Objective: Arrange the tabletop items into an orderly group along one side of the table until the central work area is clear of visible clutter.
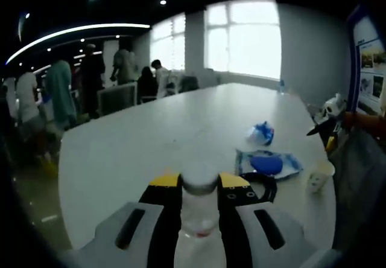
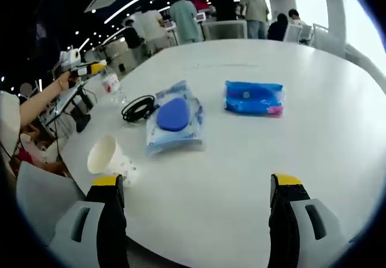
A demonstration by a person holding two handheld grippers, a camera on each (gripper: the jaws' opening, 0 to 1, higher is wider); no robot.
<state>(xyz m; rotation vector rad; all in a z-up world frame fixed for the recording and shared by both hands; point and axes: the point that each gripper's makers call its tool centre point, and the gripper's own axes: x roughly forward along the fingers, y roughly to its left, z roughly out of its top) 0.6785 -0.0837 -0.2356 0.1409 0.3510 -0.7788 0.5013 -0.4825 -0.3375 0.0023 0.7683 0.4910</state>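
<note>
Clear bottle (image 1: 199, 210) clamped in left hand-held gripper (image 1: 199, 189), right hand-held gripper (image 2: 196, 186) spread wide near paper cup (image 2: 107, 157), black cable (image 2: 138, 107) beyond

Between and beyond the right tongs: one white paper cup (image 2: 110, 159), two blue plastic packets (image 2: 175, 123) (image 2: 254, 97), one black coiled cable (image 2: 138, 108), apparently one clear bottle (image 2: 110, 84).

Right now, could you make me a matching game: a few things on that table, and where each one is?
Things:
1. bottle
2. cable
3. paper cup

Places:
a. coiled beside a blue packet
b. near the edge of the table
c. held in the left gripper

Pairs: 1c, 2a, 3b
</note>
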